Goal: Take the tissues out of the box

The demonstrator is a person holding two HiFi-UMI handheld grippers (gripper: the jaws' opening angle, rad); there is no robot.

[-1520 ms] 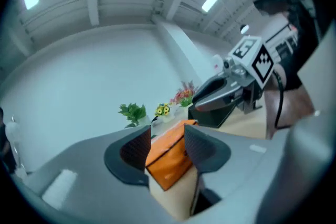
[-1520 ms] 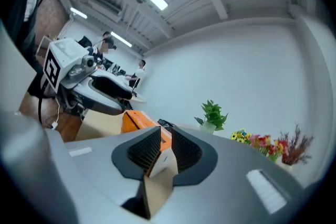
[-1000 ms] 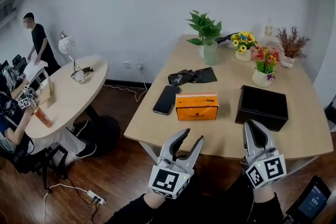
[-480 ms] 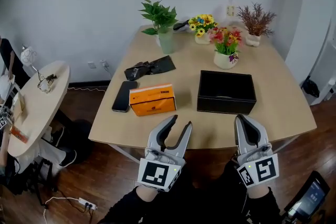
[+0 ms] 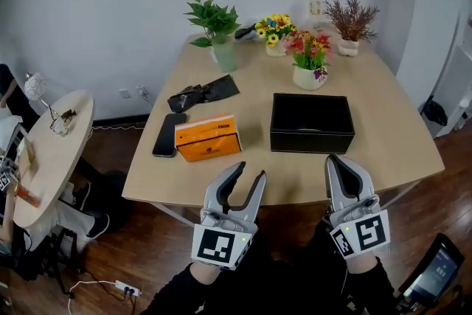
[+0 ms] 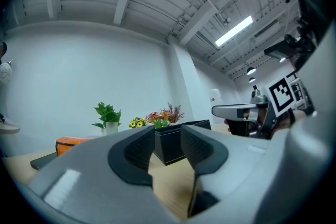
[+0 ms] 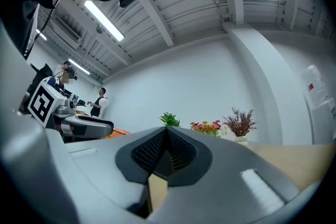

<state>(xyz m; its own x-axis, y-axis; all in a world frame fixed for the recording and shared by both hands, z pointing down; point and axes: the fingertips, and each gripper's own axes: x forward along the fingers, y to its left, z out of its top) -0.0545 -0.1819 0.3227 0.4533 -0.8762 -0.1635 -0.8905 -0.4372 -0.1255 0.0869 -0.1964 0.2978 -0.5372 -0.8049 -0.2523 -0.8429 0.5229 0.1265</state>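
The wooden counter (image 5: 383,136) fills the middle of the head view. Largest on it is the black box (image 5: 311,122), right of centre and open at the top; its inside is dark, and I cannot tell what it holds.

Both tongs hover at the near edge, clear of everything on the counter. The left tongs (image 5: 249,173) stand about half open with nothing between the jaws. The right tongs (image 5: 337,162) are closed, pad against pad, and hold nothing.

The orange tissue box (image 5: 207,137) lies near left, just left of the black box and apart from it. No tissues show.

At the far side stand four containers. A pale green vase (image 5: 223,54) holds a leafy plant. Right of it a white pot (image 5: 274,49) holds yellow flowers. A second pot (image 5: 307,77), just beyond the black box, holds red and pink flowers. A third pot (image 5: 347,48), far right, holds reddish dry sprigs.

A black cloth (image 5: 203,93) lies beyond the tissue box, and a dark phone (image 5: 169,133) lies flat just left of it.
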